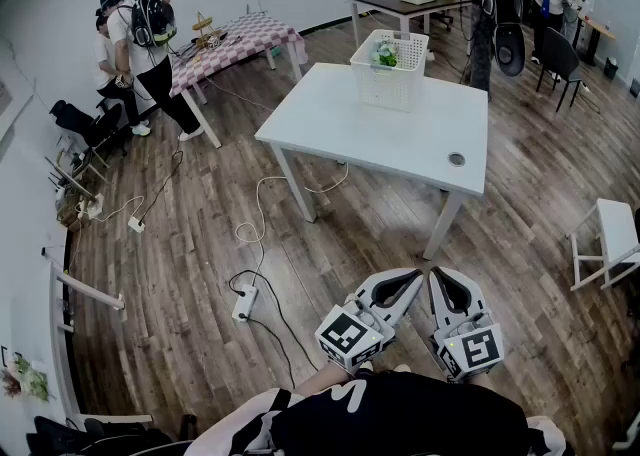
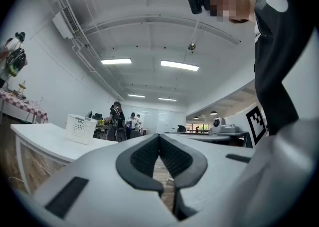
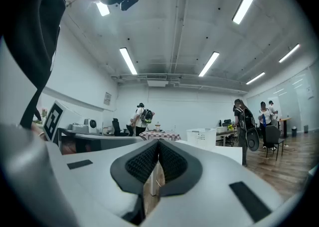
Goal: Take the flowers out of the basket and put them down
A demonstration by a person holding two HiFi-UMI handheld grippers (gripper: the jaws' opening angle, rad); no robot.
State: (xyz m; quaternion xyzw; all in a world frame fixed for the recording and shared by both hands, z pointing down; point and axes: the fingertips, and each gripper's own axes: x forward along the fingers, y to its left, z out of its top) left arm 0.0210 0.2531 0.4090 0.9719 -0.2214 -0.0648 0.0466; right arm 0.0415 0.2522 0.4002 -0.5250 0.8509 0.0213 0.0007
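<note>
The white basket (image 1: 392, 82) sits at the far end of the white table (image 1: 380, 134). The flowers (image 1: 385, 54) are inside it — only some green and a bit of pale bloom peek over the rim. None has been taken out yet.

The left gripper (image 1: 412, 278) and the right gripper (image 1: 441, 276) are held low, close to the person's body and well apart from the table. Each gripper's own view shows its two dark pads (image 2: 143, 159) pressed together with nothing between them. I think that makes sense: there is nothing to grab out here, so the jaws have no reason to be apart.

Both grippers point toward the table, side by side, so the job looks like it is just starting. The next move is likely to step closer, open one pair of jaws and reach down into the basket. The near part of the table is bare — a good spot to lay the flowers.
</note>
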